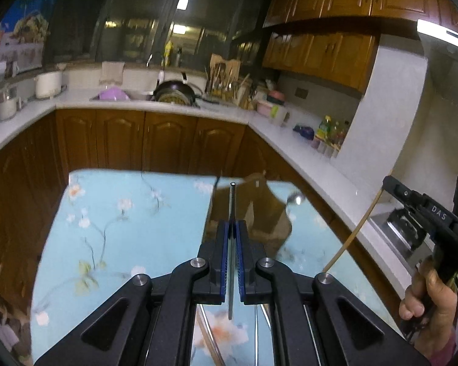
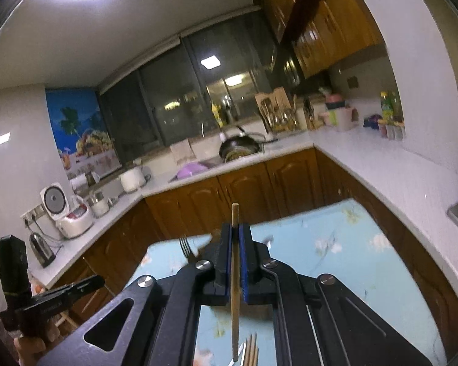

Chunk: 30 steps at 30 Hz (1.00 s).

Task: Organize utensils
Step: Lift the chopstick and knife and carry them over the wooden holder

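Above the table [image 1: 113, 213], both grippers were clamped on thin sticks: the left gripper [image 1: 232, 228] pinched a metal chopstick [image 1: 232, 201], the right gripper [image 2: 235, 235] a wooden chopstick [image 2: 235, 274]. Each stick ran lengthwise between nearly shut pads, its tip jutting past the fingers. Such slim, smooth rods could, I judged, pivot or slide out under a tilt or a jolt and drop among the utensils. A fork [image 2: 185, 247] lay on the cloth ahead, and a brown holder [image 1: 253, 210] stood at the table's far end, blurred.
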Available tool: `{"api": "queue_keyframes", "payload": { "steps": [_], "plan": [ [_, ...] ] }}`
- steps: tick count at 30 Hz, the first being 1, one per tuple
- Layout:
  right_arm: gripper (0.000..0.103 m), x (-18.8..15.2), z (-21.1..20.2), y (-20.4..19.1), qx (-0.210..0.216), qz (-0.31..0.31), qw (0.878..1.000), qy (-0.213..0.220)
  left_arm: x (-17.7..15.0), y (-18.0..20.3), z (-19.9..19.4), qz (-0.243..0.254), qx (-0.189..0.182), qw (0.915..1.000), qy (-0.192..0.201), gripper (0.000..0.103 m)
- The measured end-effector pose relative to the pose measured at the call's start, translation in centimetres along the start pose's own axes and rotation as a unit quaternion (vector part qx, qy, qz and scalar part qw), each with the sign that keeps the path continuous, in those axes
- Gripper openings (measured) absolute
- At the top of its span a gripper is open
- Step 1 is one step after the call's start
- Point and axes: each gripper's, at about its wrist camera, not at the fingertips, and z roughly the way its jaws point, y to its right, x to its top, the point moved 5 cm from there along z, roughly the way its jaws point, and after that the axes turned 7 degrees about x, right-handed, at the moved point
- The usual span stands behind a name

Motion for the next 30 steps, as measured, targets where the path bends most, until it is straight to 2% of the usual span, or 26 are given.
{"api": "queue_keyframes", "payload": {
  "steps": [8,14,20,25,30],
  "plan": [
    [0.005,4.8,2.9,-0.5,-0.003,-0.012,0.999,0.05,5.3,-0.1,2.2,-0.014,0.004,0.9983,0.056,0.003],
    [0.005,6.3,6.0,0.3,-0.017,-0.022,0.997,0.067,6.7,-0.6,6.1,-0.034,0.013,0.9962,0.079,0.003],
    [0.005,4.1,9.1,2.0,-0.027,-0.019,0.998,0.058,4.7,-0.5,11.3,-0.049,0.022,0.9963,0.067,0.003],
    [0.005,0.9,10.3,3.0,-0.035,-0.008,0.998,0.046,2.4,-1.0,15.7,-0.063,0.033,0.9967,0.039,0.003],
    [0.005,-1.9,11.3,3.8,-0.04,0.0,0.999,0.018,0.8,-1.3,18.8,-0.061,0.026,0.9978,0.004,0.004]
  ]
}}
